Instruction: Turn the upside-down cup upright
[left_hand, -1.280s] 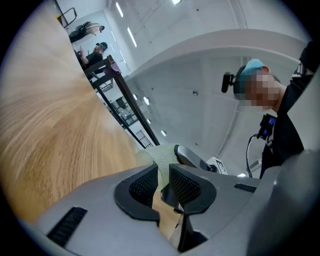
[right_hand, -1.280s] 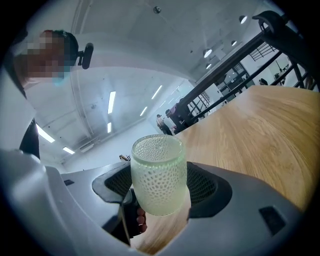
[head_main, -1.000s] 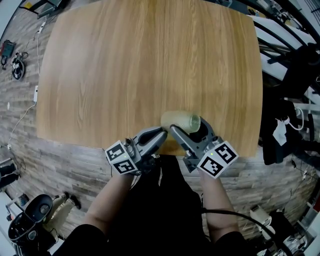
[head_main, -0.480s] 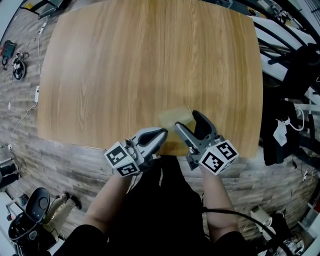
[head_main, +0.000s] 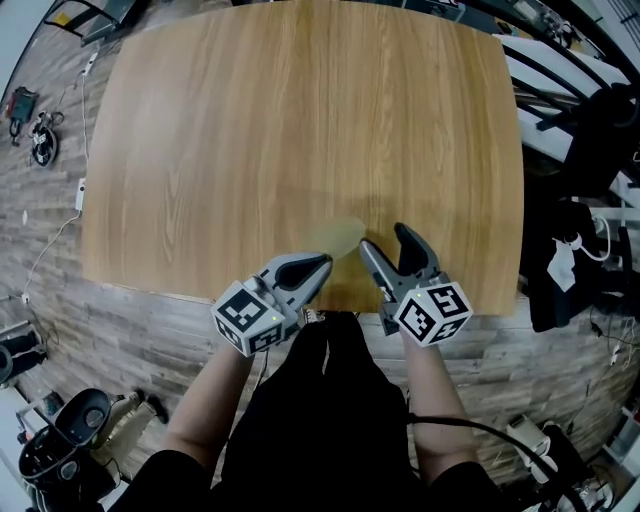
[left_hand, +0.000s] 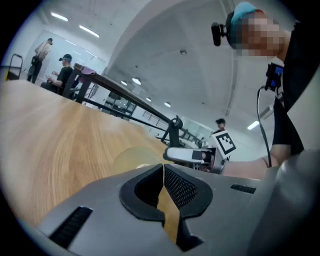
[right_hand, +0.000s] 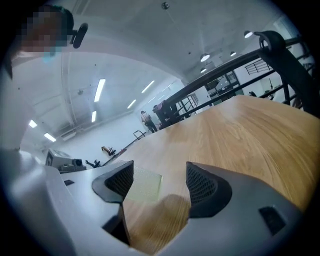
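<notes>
Head view: cup sits on table near the front edge, just ahead of left gripper and just left of right gripper. It's blurry, can't tell which end is up.

Left gripper view: jaws have just been closing, now together w/ nothing between. Cup lies beyond the tips; prob. this hand's just keeping clear.

Right gripper view: jaws spread, gripping nothing. Cup is beside the left pad, not squeezed, so it stands free.

a pale cup rests on the wooden table.
</notes>
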